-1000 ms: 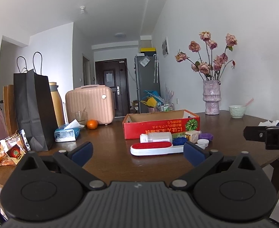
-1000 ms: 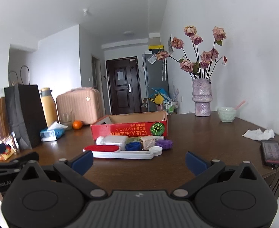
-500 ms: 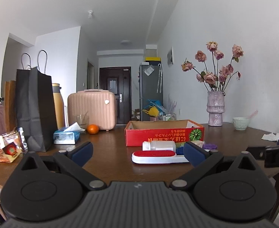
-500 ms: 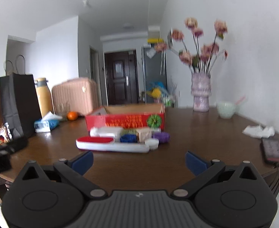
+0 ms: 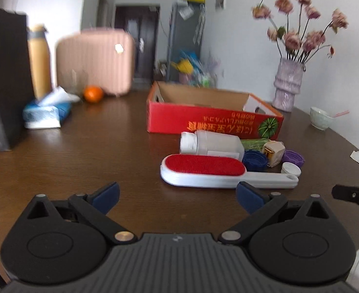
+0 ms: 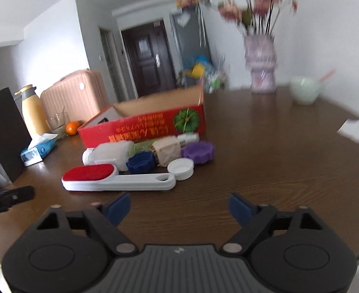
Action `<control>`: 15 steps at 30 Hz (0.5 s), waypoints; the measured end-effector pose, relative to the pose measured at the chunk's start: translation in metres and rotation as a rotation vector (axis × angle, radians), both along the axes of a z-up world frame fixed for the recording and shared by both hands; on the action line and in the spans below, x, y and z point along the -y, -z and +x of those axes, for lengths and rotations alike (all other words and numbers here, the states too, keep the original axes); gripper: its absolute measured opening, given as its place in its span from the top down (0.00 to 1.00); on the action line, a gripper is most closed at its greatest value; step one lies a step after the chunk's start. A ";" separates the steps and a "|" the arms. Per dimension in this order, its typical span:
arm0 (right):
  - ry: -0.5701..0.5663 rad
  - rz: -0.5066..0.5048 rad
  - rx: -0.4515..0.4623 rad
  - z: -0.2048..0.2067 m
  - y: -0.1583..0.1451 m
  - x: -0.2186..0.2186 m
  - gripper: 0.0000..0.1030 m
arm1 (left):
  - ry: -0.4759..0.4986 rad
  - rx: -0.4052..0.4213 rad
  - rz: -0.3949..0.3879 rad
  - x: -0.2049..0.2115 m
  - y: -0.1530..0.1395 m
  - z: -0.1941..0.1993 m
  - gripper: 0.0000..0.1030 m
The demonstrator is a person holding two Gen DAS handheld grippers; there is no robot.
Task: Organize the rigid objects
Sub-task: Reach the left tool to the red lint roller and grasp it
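Left wrist view shows the left gripper [image 5: 177,193] hovering low over the brown table [image 5: 81,161], its blue-tipped fingers spread wide and holding nothing. Just ahead of the right-hand finger lies a lint brush [image 5: 225,171]: a white plastic body with a long oval red pad on top and a flat handle ending in a hanging hole. Behind it, touching or nearly so, a white bottle [image 5: 211,144] lies on its side with its cap pointing left. Right of the bottle sit a dark blue cap [image 5: 255,160], a small beige carton [image 5: 273,152], a purple cap [image 5: 293,157] and a white cap [image 5: 290,169], all bunched together, with a green wrapped item [image 5: 255,143] partly hidden behind them. The whole cluster sits just in front of a red cardboard box [image 5: 213,122] that is open at the top, its printing upside down.

From the right wrist view, the right gripper [image 6: 179,207] is likewise spread apart and empty, above bare table near the brush handle. The brush [image 6: 118,179] lies lengthwise across the view, red pad to the left. The white cap [image 6: 180,168] touches the end of its handle, and the purple cap [image 6: 198,151] sits just behind that.

A tissue pack [image 5: 46,114], an orange [image 5: 93,94] and a vase of flowers [image 5: 288,88] stand farther off.
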State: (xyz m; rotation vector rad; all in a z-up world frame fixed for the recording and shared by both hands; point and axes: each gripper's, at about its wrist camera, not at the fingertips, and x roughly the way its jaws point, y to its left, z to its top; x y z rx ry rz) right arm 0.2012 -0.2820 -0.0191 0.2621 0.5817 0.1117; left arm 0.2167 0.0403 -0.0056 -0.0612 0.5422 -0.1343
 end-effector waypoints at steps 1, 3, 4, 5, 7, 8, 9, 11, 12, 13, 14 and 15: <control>0.004 0.017 -0.031 0.013 0.002 0.002 0.28 | 0.012 -0.020 -0.003 -0.002 0.000 0.014 0.00; -0.004 0.052 -0.078 0.035 0.008 0.006 0.37 | 0.029 -0.058 0.019 -0.003 0.002 0.040 0.00; -0.007 0.057 -0.096 0.045 0.011 0.006 0.41 | 0.038 -0.076 0.032 -0.002 0.003 0.051 0.00; -0.011 0.059 -0.109 0.054 0.014 0.007 0.47 | 0.055 -0.088 0.040 -0.002 0.004 0.061 0.00; -0.022 0.072 -0.127 0.069 0.018 0.005 0.56 | 0.080 -0.090 0.032 -0.003 0.006 0.077 0.00; -0.028 0.087 -0.137 0.076 0.021 0.005 0.59 | 0.098 -0.100 0.018 -0.004 0.006 0.085 0.01; -0.034 0.105 -0.146 0.084 0.023 0.006 0.60 | 0.108 -0.110 0.003 -0.004 0.007 0.092 0.04; -0.050 0.134 -0.158 0.096 0.026 0.006 0.67 | 0.118 -0.136 -0.030 -0.005 0.010 0.105 0.12; -0.059 0.137 -0.162 0.099 0.027 0.005 0.69 | 0.125 -0.154 -0.043 -0.006 0.013 0.110 0.22; -0.063 0.132 -0.169 0.102 0.026 0.004 0.73 | 0.137 -0.180 -0.057 -0.004 0.016 0.116 0.29; -0.063 0.132 -0.178 0.105 0.026 0.003 0.75 | 0.146 -0.217 -0.073 -0.005 0.020 0.121 0.39; -0.067 0.142 -0.184 0.106 0.026 0.003 0.75 | 0.144 -0.223 -0.088 -0.006 0.022 0.121 0.39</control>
